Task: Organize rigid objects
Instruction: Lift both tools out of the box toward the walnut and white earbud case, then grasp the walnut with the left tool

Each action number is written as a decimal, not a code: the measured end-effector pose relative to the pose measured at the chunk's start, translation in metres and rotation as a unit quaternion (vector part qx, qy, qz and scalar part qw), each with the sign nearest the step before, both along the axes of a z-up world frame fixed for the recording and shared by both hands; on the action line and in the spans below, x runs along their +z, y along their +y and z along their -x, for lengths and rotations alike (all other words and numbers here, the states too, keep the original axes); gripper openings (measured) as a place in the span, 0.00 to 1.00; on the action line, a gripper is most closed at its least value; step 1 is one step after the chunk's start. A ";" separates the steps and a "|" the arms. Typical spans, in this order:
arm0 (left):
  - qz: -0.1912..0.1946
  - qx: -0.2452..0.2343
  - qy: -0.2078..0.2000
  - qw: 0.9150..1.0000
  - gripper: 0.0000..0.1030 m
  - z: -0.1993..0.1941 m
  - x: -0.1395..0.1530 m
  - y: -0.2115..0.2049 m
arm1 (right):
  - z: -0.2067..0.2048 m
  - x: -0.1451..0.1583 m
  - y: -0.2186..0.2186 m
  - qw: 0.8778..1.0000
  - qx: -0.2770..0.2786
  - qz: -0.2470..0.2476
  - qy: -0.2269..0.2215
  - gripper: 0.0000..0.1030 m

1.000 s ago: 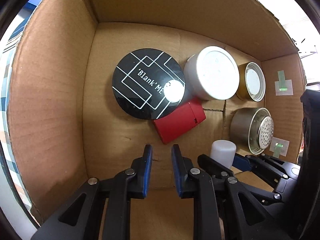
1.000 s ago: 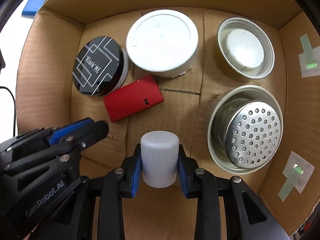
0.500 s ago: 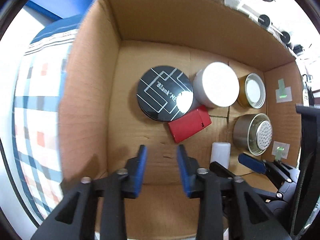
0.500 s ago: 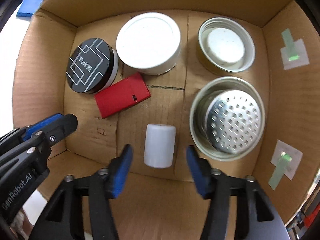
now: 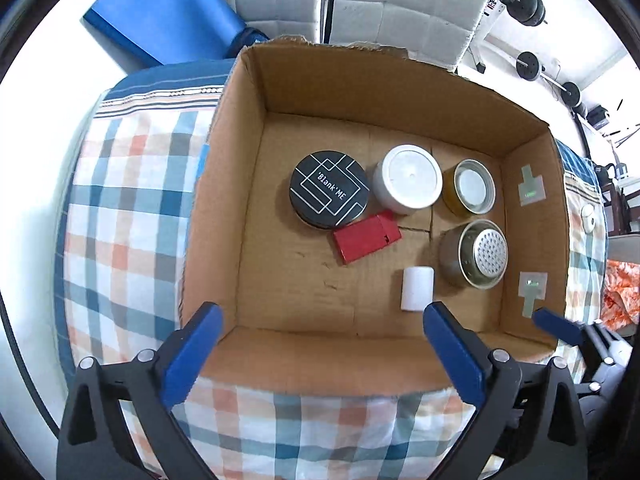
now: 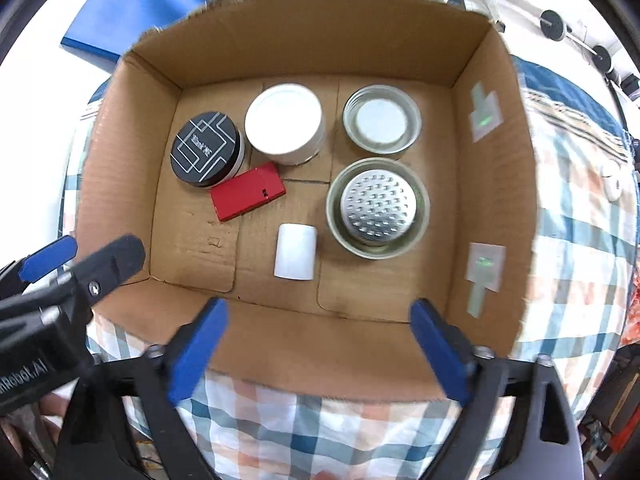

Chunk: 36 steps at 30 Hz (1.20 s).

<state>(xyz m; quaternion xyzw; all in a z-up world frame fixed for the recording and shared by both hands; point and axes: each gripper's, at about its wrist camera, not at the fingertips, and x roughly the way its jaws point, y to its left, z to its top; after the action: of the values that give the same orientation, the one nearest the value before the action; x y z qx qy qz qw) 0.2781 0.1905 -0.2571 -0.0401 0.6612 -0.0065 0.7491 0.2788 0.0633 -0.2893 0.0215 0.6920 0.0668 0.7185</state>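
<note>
Corrugated cardboard box [image 6: 304, 344] on plaid cloth [image 6: 320, 432] holds smooth white cylinder [image 6: 295, 251], perforated steel cup [image 6: 378, 208]; both tools [image 5: 320, 316] [image 6: 320, 312] gape empty

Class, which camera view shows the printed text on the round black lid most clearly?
The left wrist view: the round black lid reads "Blank ME" sharply among white lines. In the right wrist view the same lid shows its line pattern, but the lettering is blurred and unreadable.

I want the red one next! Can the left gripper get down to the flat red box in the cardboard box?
Probably yes. The left gripper is open and the flat red box lies uncovered on the cardboard box floor. Its far corner sits close against the black round tin.
</note>
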 end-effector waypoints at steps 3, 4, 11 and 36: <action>-0.008 -0.004 -0.012 1.000 1.00 0.006 0.011 0.001 | 0.007 0.018 -0.004 1.000 0.001 0.007 -0.015 0.98; -0.007 -0.004 -0.015 1.000 1.00 0.008 0.014 0.001 | 0.008 0.023 -0.006 1.000 0.001 0.008 -0.019 0.98; -0.005 -0.013 -0.049 0.999 1.00 0.021 0.050 -0.013 | 0.025 0.059 -0.023 0.999 -0.003 0.001 -0.049 0.99; -0.098 -0.231 -0.091 0.964 1.00 0.052 0.029 -0.309 | 0.107 0.043 -0.338 0.971 -0.236 0.047 -0.010 0.99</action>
<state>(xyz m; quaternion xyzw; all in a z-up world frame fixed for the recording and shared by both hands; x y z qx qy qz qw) 0.2261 -0.1186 -0.2285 0.1883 0.5789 -0.1187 0.7845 0.1715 -0.2748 -0.2463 0.1497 0.6623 -0.1366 0.7213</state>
